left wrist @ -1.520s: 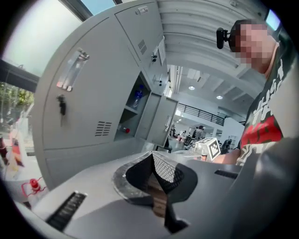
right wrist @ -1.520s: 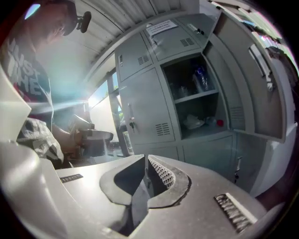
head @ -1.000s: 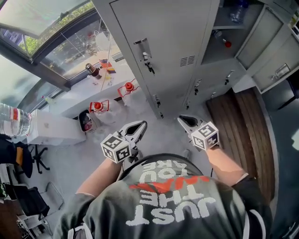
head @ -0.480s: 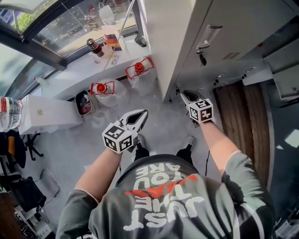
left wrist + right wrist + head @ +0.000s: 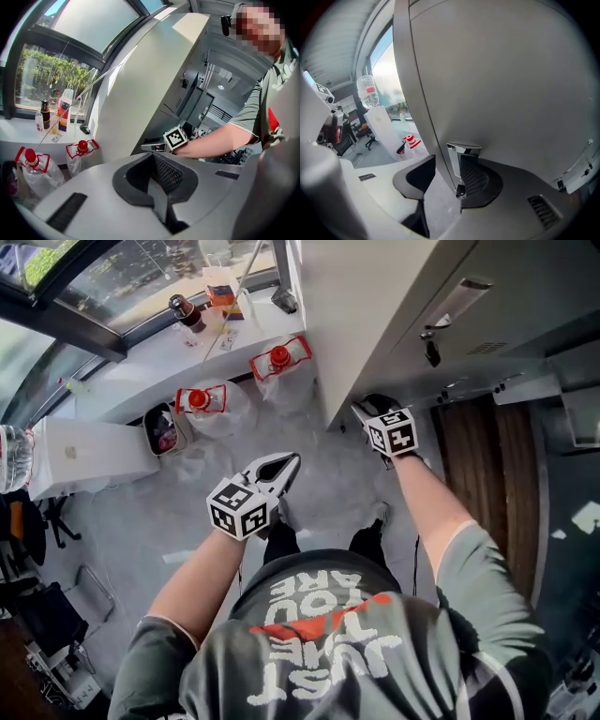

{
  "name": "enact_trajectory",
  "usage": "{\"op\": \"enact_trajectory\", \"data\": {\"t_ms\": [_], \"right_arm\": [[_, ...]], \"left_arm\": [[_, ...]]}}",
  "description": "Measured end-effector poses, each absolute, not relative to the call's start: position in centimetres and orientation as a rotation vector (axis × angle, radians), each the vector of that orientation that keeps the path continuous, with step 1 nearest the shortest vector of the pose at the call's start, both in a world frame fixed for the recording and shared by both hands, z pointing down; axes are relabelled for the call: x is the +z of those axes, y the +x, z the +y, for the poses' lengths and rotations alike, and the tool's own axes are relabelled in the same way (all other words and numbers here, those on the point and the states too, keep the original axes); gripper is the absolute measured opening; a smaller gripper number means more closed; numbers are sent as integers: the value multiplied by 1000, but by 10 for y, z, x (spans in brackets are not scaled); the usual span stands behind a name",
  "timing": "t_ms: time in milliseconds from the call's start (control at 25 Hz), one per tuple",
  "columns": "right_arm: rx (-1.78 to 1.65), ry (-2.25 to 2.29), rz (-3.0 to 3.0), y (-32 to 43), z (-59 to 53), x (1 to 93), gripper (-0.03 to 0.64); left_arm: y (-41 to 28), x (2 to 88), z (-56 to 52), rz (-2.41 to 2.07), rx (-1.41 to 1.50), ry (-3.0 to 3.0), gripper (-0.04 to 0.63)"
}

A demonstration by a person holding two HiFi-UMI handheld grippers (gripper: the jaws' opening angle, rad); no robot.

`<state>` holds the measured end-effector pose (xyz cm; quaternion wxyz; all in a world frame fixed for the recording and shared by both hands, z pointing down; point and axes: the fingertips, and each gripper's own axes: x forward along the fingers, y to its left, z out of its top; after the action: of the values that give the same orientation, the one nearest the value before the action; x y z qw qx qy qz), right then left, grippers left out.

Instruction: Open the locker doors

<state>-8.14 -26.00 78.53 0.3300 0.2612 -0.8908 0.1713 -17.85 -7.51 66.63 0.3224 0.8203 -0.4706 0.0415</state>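
Note:
The grey lockers [image 5: 375,296] fill the top right of the head view; one door there has a chrome handle [image 5: 466,287]. My right gripper [image 5: 364,409] reaches to the locker's lower corner. In the right gripper view its jaws stand astride a door edge [image 5: 426,117], and a small chrome handle [image 5: 463,152] sits between them against the right pad [image 5: 480,180]. The right gripper [image 5: 447,176] is opening, with its left pad off the door. My left gripper [image 5: 281,465] hangs open over the floor with nothing in it [image 5: 152,176].
Two clear bags with red caps [image 5: 279,357] [image 5: 199,399] lean below a window ledge holding bottles [image 5: 178,307]. A white box [image 5: 84,451] and a small bin [image 5: 159,427] stand at the left. A wooden floor strip [image 5: 497,456] runs along the lockers.
The person has stepped closer to the lockers. The right gripper has moved forward to the locker's lower corner. The left gripper has stayed roughly where it was.

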Motion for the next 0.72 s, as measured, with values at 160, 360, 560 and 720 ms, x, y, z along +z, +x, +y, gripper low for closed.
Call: {"op": "enact_trajectory", "data": {"t_ms": [160, 360, 560, 720], "right_arm": [[436, 698, -2336, -88, -260, 788, 181], [410, 689, -2335, -89, -260, 791, 184], [410, 692, -2339, -88, -259, 792, 184], [413, 695, -2341, -85, -255, 792, 184]], "left_arm": [[-176, 667, -77, -1227, 116, 2156, 2], [-173, 669, -81, -1227, 114, 2157, 2], [-166, 670, -84, -1218, 113, 2164, 2], [-163, 670, -83, -1214, 110, 2165, 2]]}}
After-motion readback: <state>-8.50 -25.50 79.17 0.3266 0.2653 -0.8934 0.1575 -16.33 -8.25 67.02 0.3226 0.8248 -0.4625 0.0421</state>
